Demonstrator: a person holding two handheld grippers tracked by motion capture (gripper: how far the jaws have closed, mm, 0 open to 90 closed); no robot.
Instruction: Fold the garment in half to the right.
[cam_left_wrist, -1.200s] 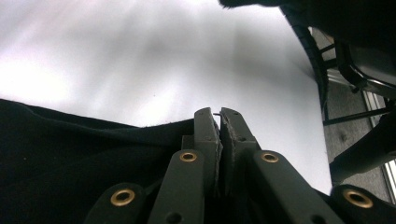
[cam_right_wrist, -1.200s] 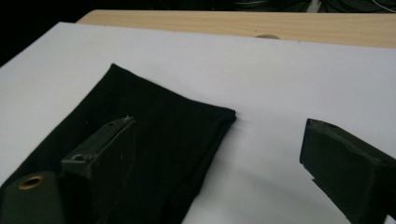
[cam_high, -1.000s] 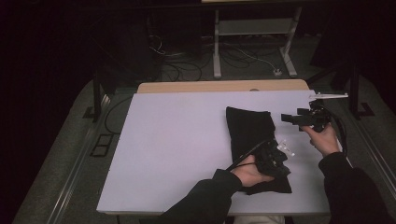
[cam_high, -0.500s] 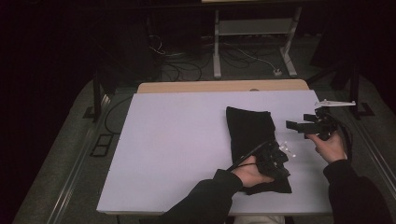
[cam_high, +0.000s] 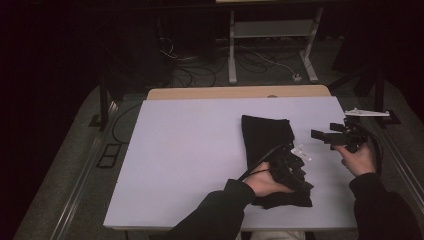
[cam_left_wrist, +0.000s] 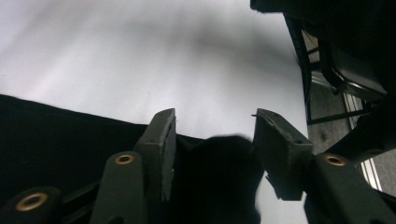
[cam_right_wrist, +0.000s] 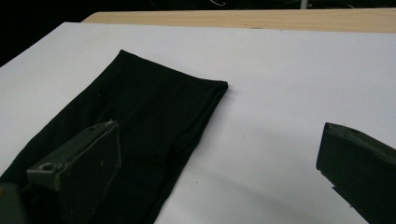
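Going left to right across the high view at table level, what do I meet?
Bare white table top → folded black cloth → left hand-held gripper → right hand-held gripper.

A white table (cam_high: 190, 150) takes up the middle of the scene, and a strip of pale wood (cam_high: 235, 92) runs along its far edge. Beyond it, on the far side, a white metal stand (cam_high: 272, 30) rises from a grey carpet (cam_high: 200, 82), with loose cables (cam_high: 260, 57) trailing around its feet. To the left of the table a dark post (cam_high: 103, 102) stands upright, and a flat black frame (cam_high: 108, 155) lies on the floor near it.
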